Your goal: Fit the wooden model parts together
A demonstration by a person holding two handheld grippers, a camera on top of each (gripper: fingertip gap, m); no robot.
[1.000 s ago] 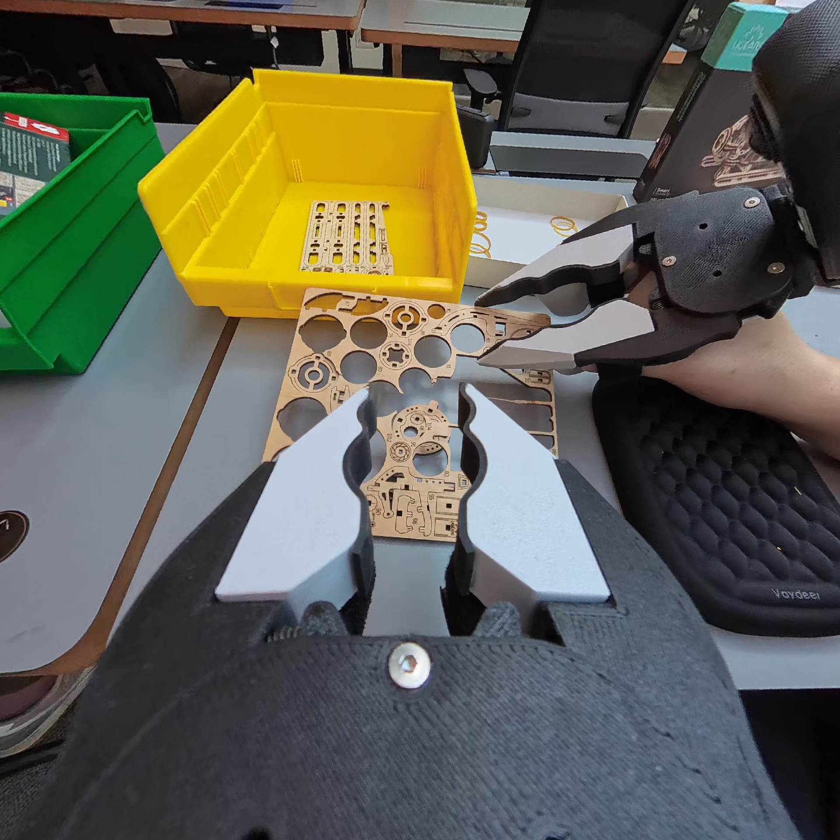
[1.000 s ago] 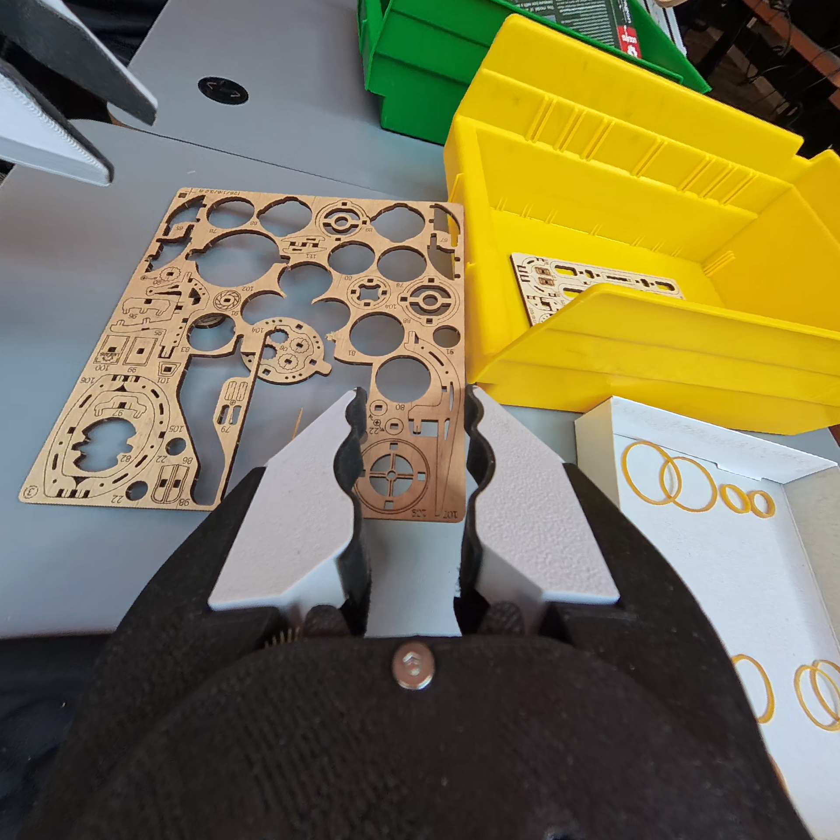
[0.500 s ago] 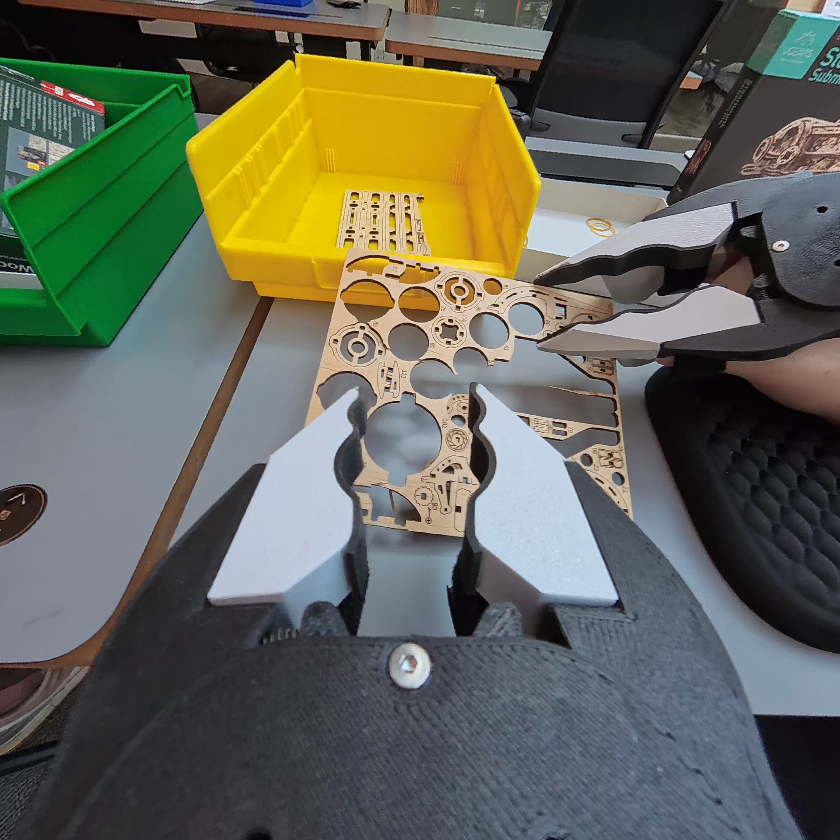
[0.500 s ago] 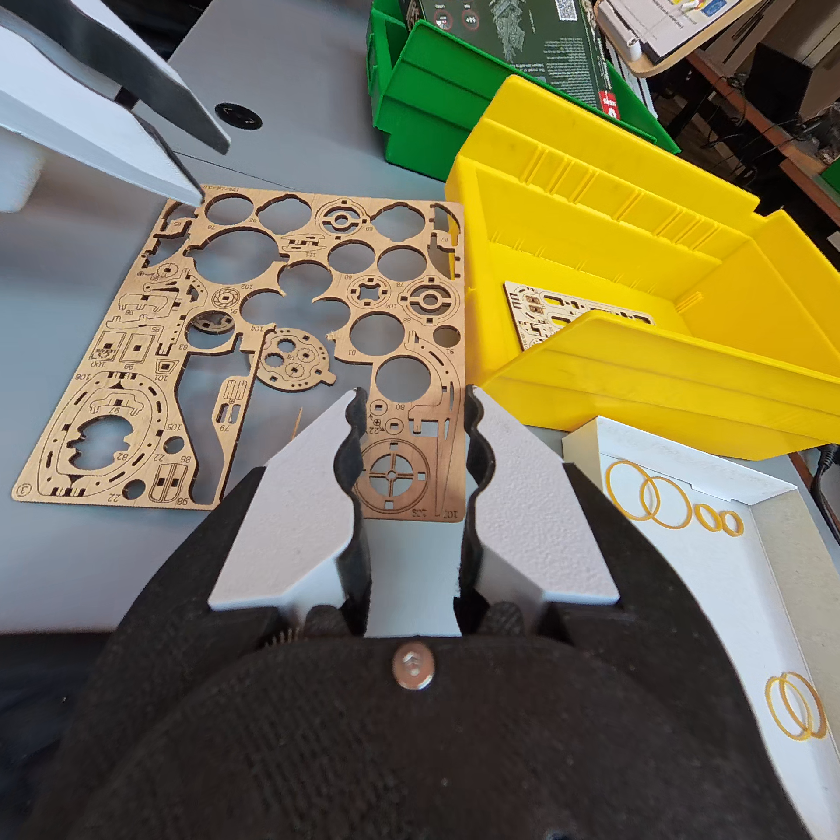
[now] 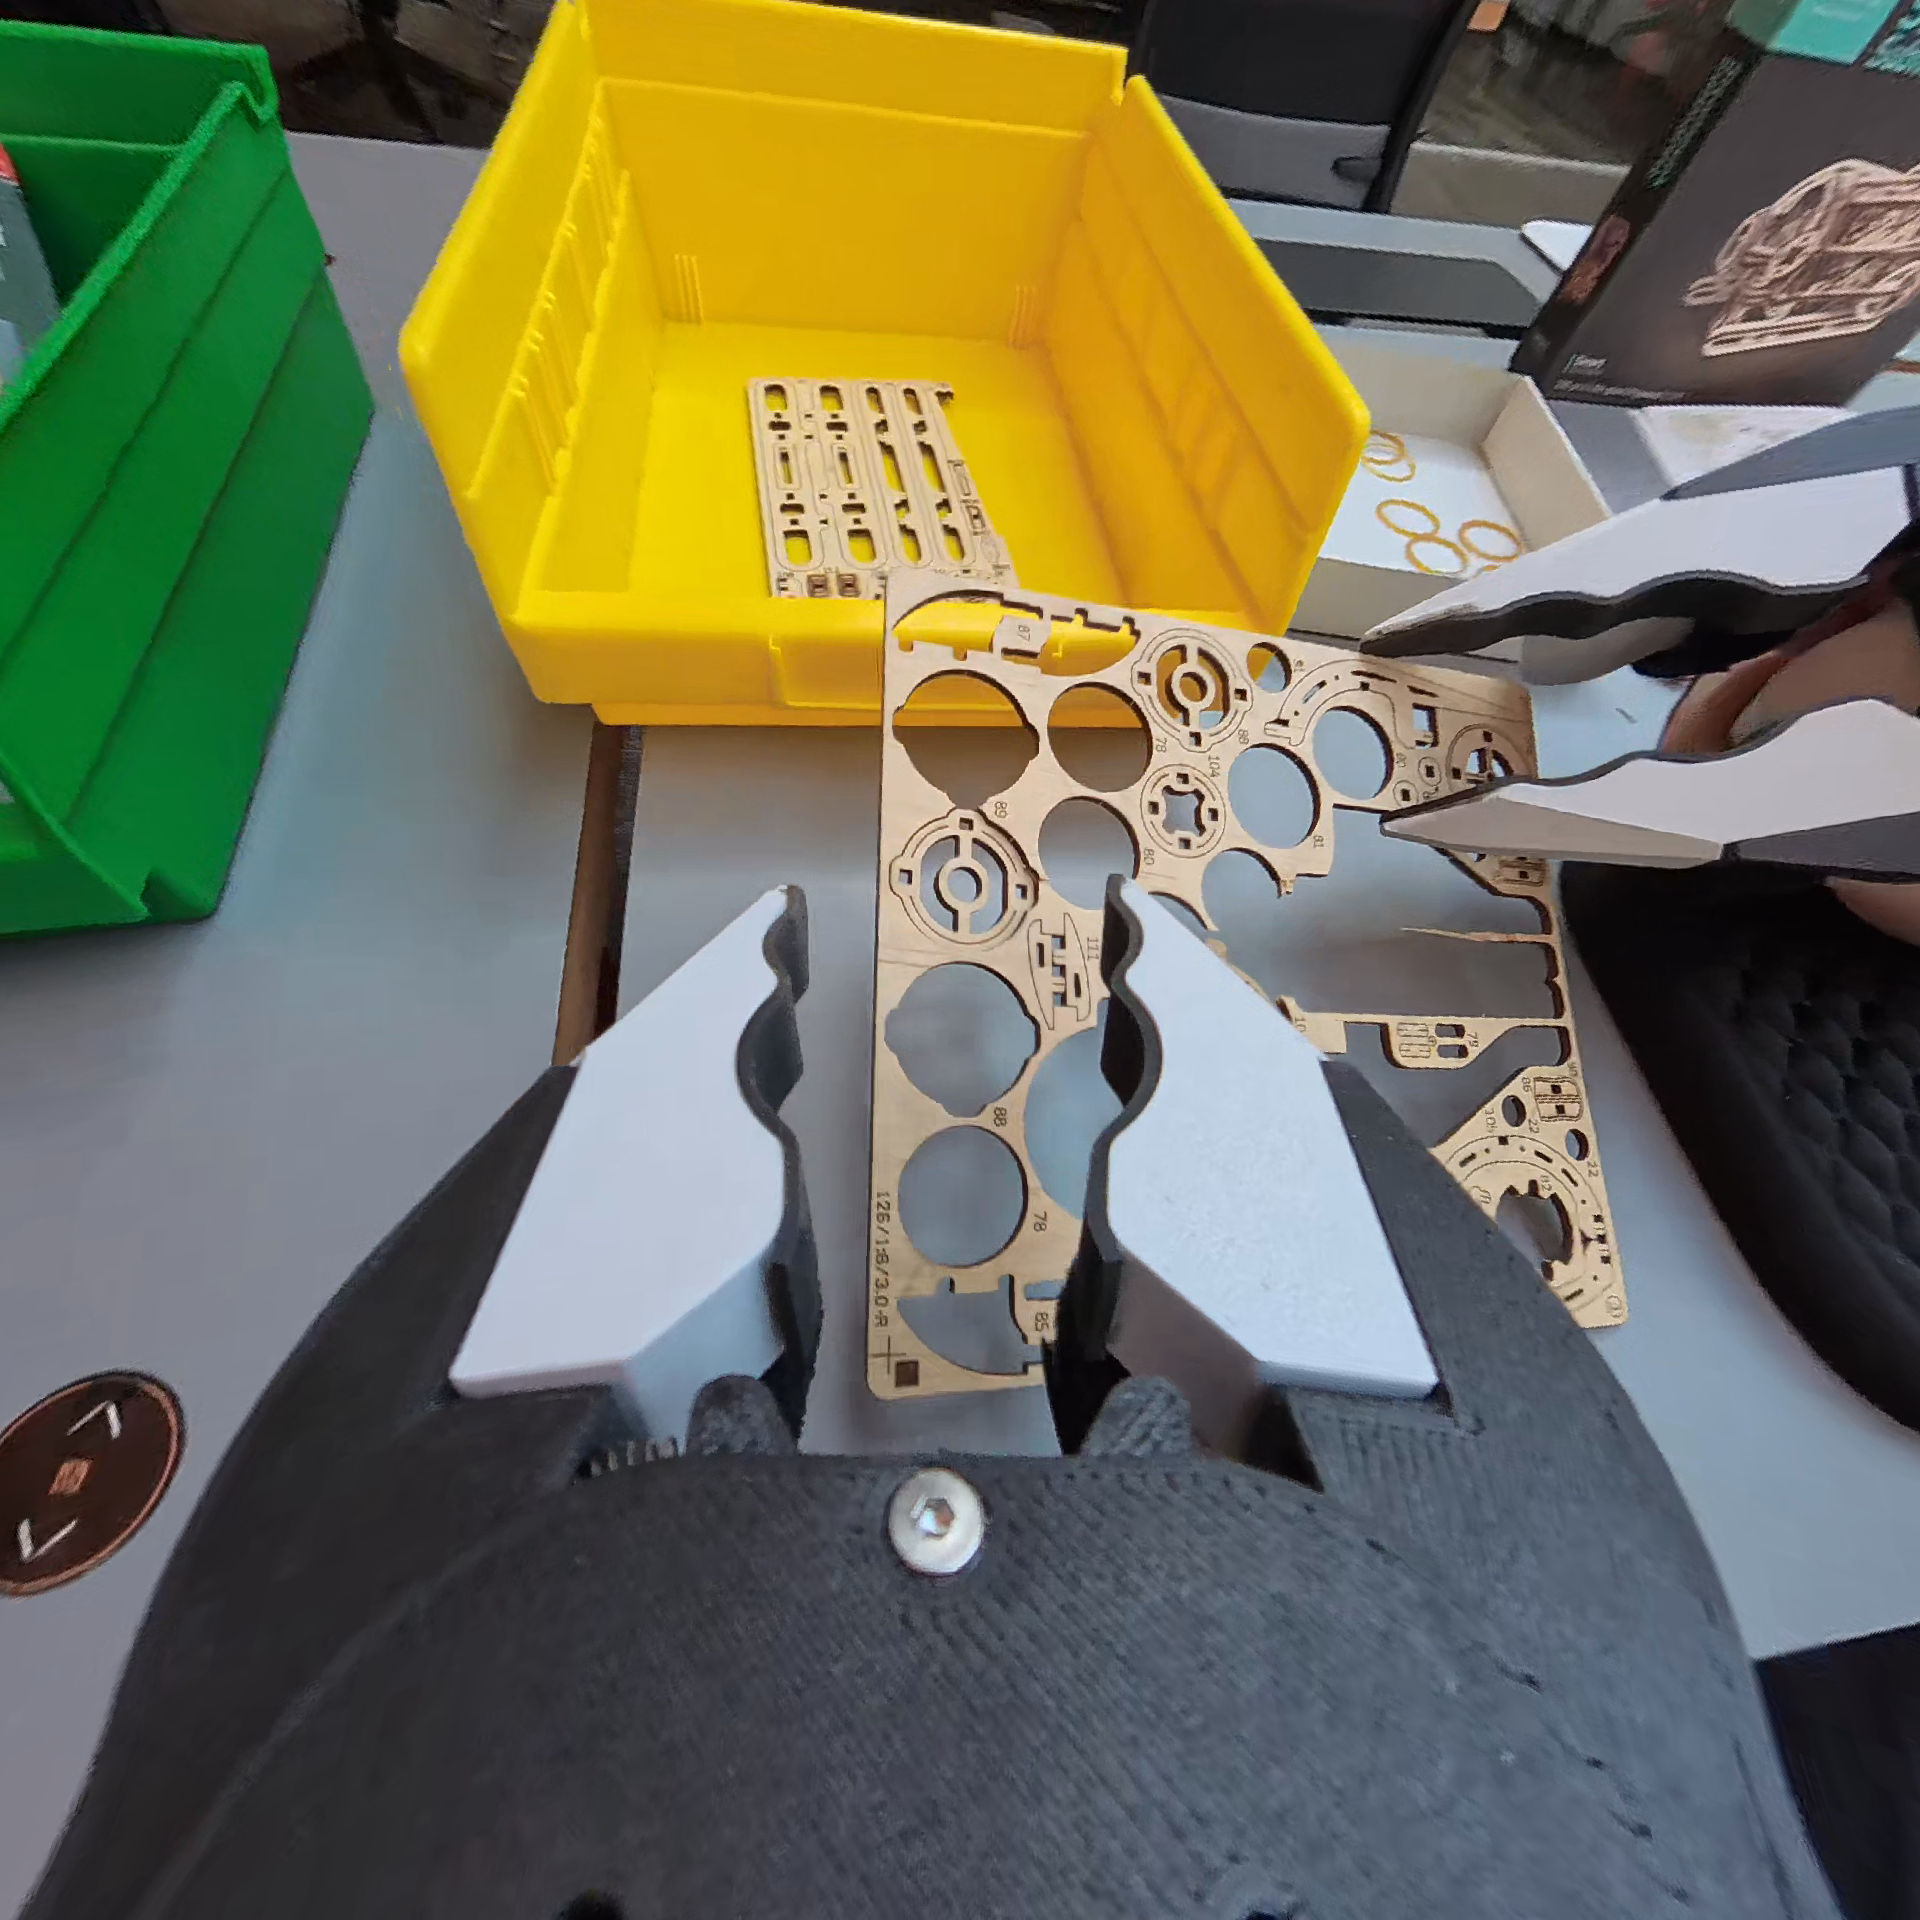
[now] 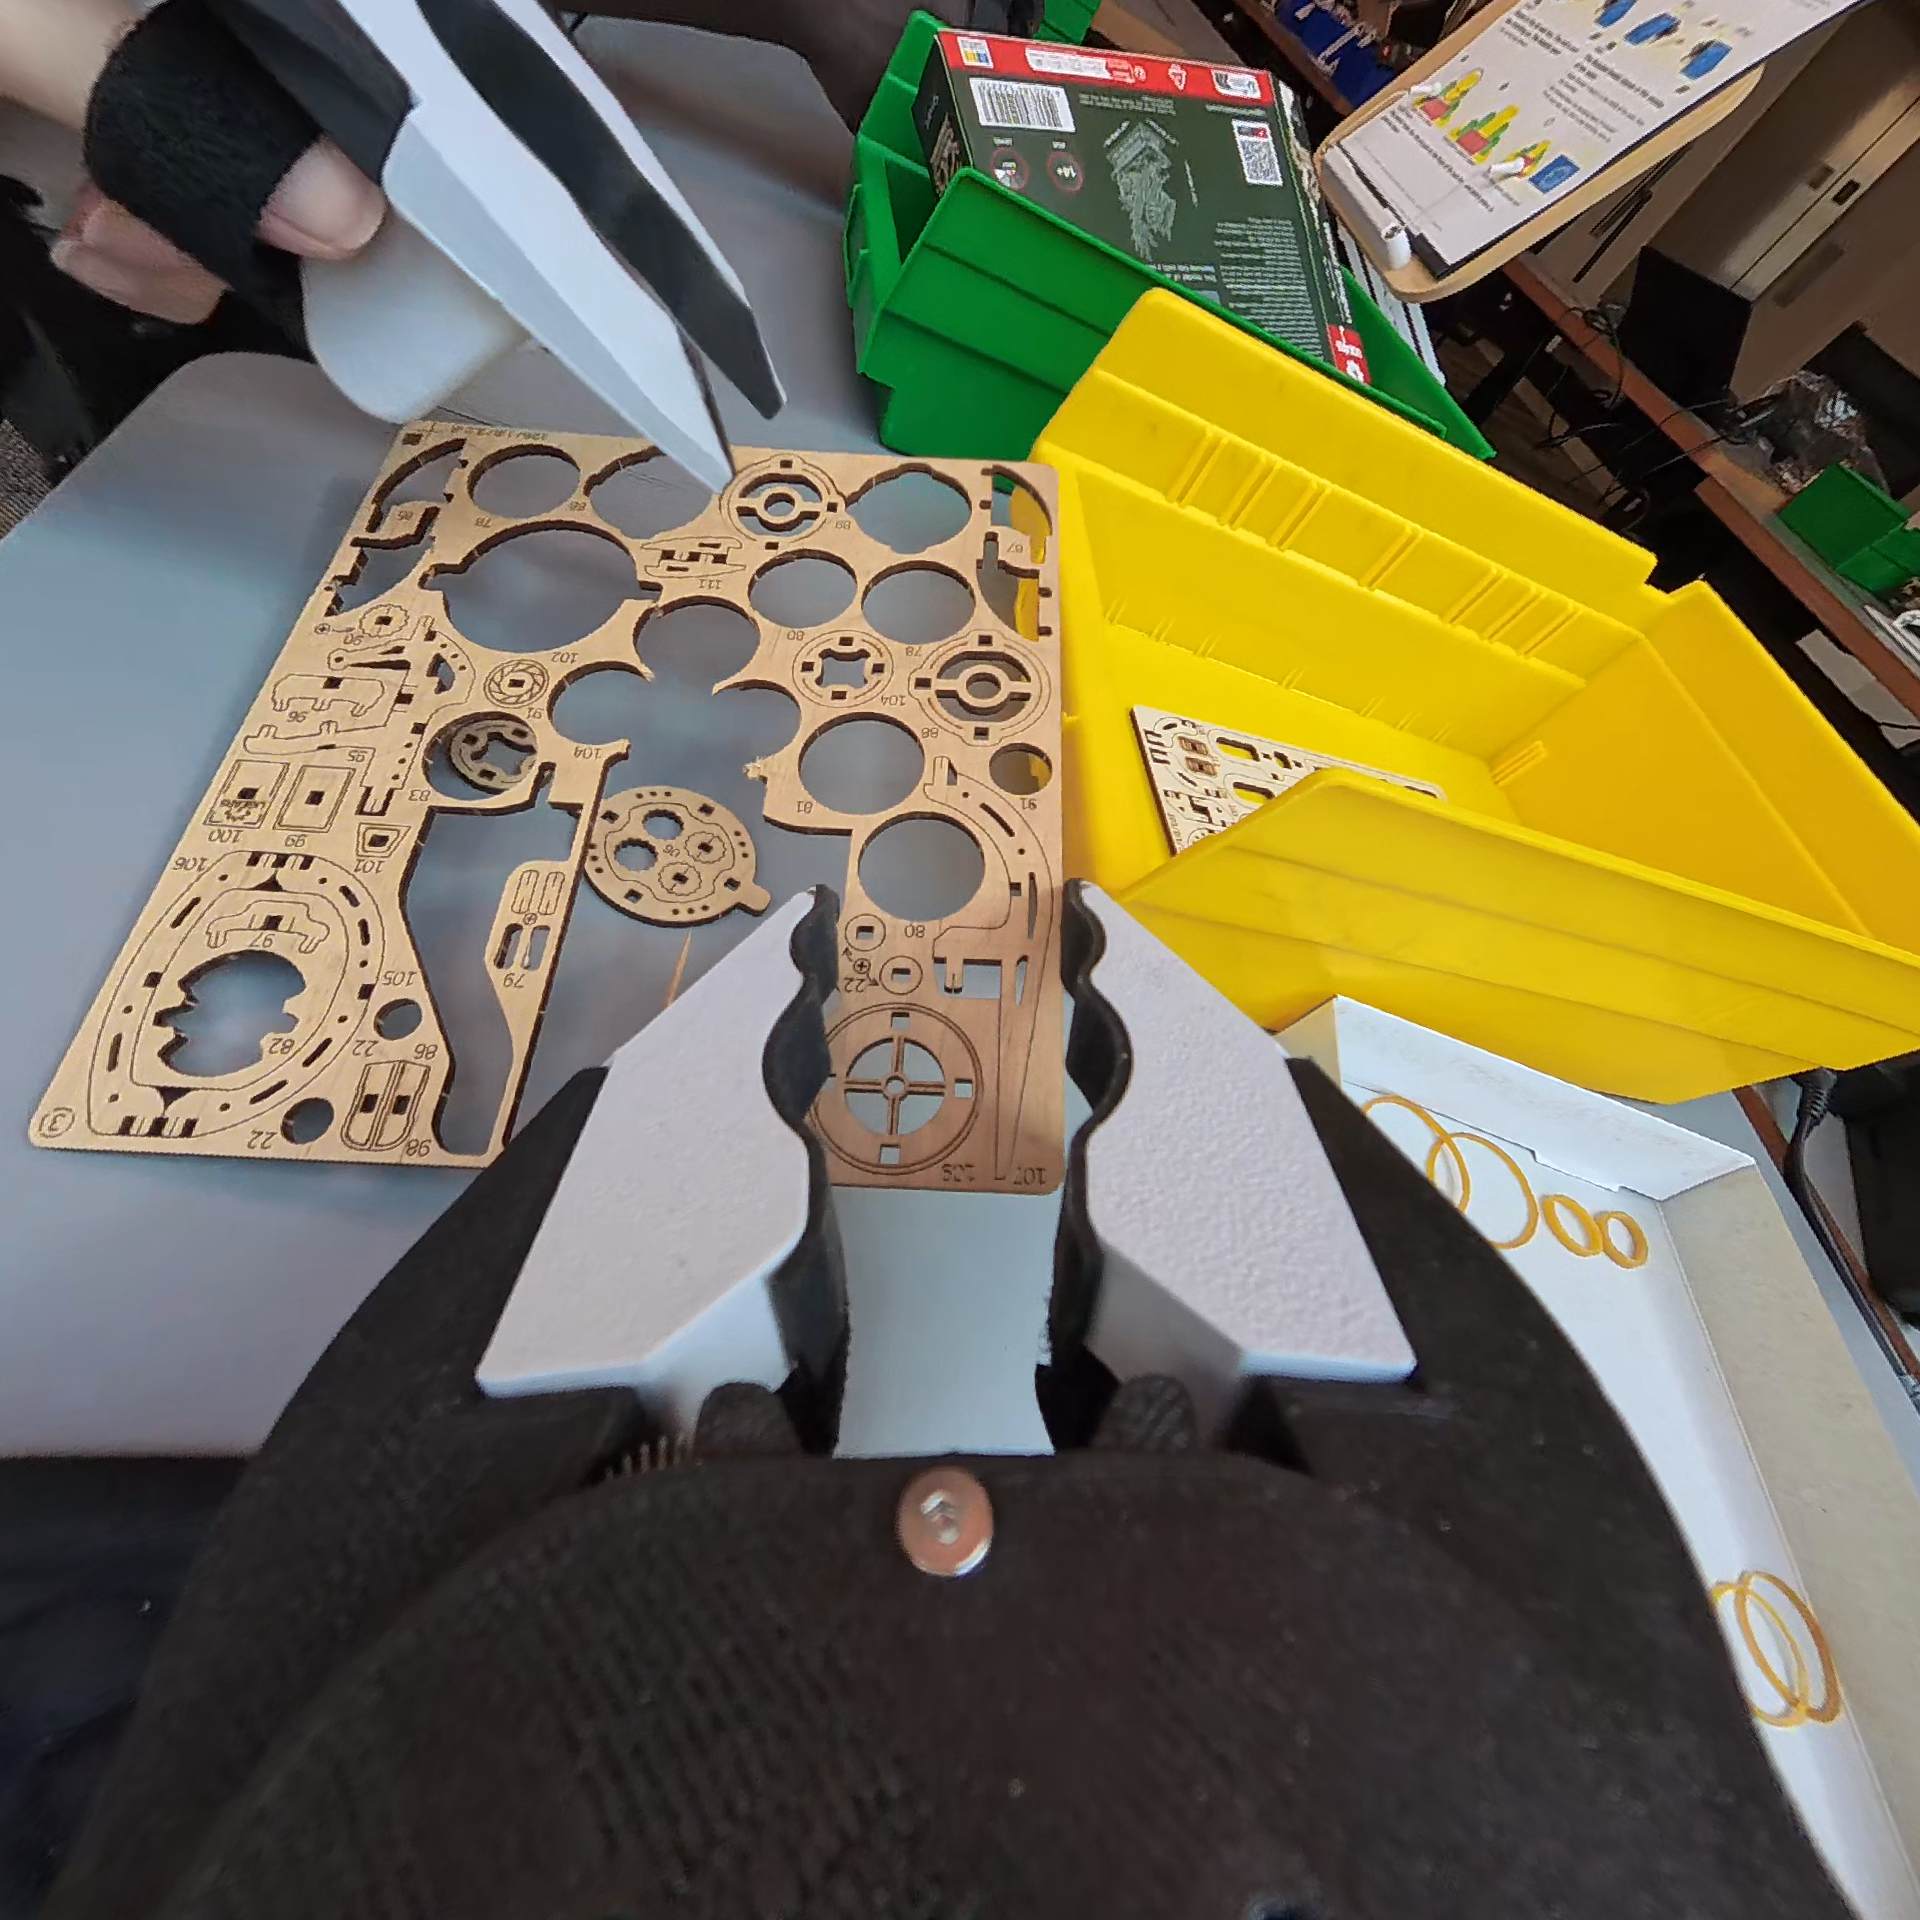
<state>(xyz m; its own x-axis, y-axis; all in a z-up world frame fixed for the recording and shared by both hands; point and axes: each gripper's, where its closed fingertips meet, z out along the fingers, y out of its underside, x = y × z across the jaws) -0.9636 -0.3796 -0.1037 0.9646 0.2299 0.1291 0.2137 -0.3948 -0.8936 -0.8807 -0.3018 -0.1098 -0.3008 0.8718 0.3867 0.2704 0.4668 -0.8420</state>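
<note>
Left wrist view: I've advanced my left gripper (image 5: 951,904) over the thin laser-cut wooden sheet (image 5: 1039,1122); both grippers' jaws are gaping, right gripper (image 6: 940,904) empty too.

Small engraved marks are scattered over the wooden sheet (image 6: 894,940). Print is carried by the dark green box (image 6: 1143,177) in the green bin (image 6: 997,301), the dark box (image 5: 1745,229) and a coloured page (image 6: 1558,114). White arrow signs are borne by a brown disc (image 5: 78,1475) in the tabletop (image 5: 260,1143).
</note>
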